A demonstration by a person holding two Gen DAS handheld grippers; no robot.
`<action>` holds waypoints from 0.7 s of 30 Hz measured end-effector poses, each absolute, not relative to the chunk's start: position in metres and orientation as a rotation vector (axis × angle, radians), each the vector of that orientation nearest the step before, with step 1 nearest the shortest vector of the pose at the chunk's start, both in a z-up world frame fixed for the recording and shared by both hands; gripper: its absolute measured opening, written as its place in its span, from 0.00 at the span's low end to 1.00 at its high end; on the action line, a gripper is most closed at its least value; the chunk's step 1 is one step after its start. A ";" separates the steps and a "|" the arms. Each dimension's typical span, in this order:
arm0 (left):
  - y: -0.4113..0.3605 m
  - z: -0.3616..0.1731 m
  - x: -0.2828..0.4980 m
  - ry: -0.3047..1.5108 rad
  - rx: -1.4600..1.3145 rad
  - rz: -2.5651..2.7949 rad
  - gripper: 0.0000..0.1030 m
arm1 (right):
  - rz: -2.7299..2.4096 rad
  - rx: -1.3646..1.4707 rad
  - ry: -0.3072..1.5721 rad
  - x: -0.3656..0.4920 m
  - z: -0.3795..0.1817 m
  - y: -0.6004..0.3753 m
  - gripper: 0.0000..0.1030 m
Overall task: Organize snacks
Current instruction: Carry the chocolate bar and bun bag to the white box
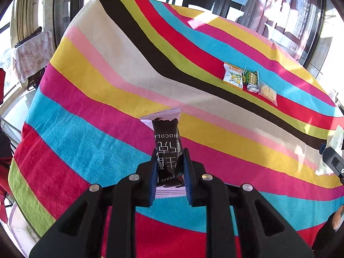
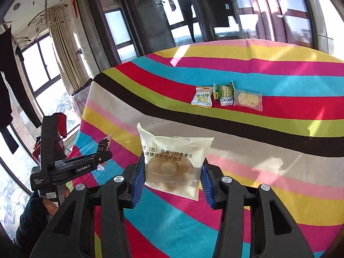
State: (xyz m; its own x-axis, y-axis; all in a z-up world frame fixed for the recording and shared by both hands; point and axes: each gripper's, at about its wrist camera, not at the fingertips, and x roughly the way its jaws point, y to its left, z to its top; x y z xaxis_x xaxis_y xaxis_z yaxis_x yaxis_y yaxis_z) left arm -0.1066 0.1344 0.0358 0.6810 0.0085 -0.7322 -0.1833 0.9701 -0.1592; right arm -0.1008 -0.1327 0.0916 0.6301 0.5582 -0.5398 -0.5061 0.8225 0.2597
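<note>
Blue pads of the left gripper [image 1: 169, 172] press together on a dark chocolate bar wrapper [image 1: 168, 148], which stands up between them with its crimped white end on top and its lettering upside down. From the right wrist view the same gripper [image 2: 103, 152] shows side-on at the left, held by a dark-sleeved hand [image 2: 48, 206], with the wrapper [image 2: 105, 144] poking out of its tip.

The right gripper [image 2: 172, 178] pinches a clear pouch [image 2: 174, 161] by its two side edges; a round brown pastry shows through the plastic, under a white panel with printed text. In the left wrist view only a corner of this gripper [image 1: 333, 161] and its pouch [image 1: 335, 139] reach into the right edge.

Both held snacks hang above a striped towel [image 1: 86, 142] in bands of red, blue, pink, yellow, white, black and green that covers the table.

Toward the far side of the towel [image 2: 279, 150], well apart from both grippers, three snacks lie in a tidy row on the red and green stripes: a white and orange packet [image 2: 202, 97], a green packet [image 2: 224, 93] just beside it, and a clear bag with a pale round cracker [image 2: 248, 100]. The same row shows in the left wrist view: orange packet [image 1: 233, 75], green packet [image 1: 251, 80], cracker bag [image 1: 267, 92].
</note>
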 end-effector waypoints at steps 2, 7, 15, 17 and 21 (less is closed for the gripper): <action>0.143 0.034 -0.116 0.814 -0.238 0.125 0.20 | 0.645 0.067 0.656 -0.107 0.090 -0.118 0.44; 0.169 0.033 -0.140 0.802 -0.265 0.165 0.20 | 0.720 0.009 0.669 -0.123 0.089 -0.083 0.44; 0.209 0.042 -0.179 0.776 -0.242 0.231 0.20 | 0.832 -0.078 0.691 -0.149 0.084 -0.031 0.44; 0.219 0.043 -0.191 0.769 -0.243 0.248 0.20 | 0.859 -0.104 0.695 -0.156 0.083 -0.018 0.44; 0.237 0.045 -0.220 0.752 -0.280 0.274 0.21 | 0.920 -0.148 0.710 -0.169 0.078 0.008 0.44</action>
State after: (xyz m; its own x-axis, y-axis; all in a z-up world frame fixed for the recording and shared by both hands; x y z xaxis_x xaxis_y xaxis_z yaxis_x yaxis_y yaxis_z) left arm -0.2198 0.2374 0.0450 0.6987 0.1433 -0.7009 -0.3413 0.9278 -0.1506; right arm -0.1687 0.0078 0.0783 0.3989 0.6765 -0.6190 -0.7703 0.6135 0.1741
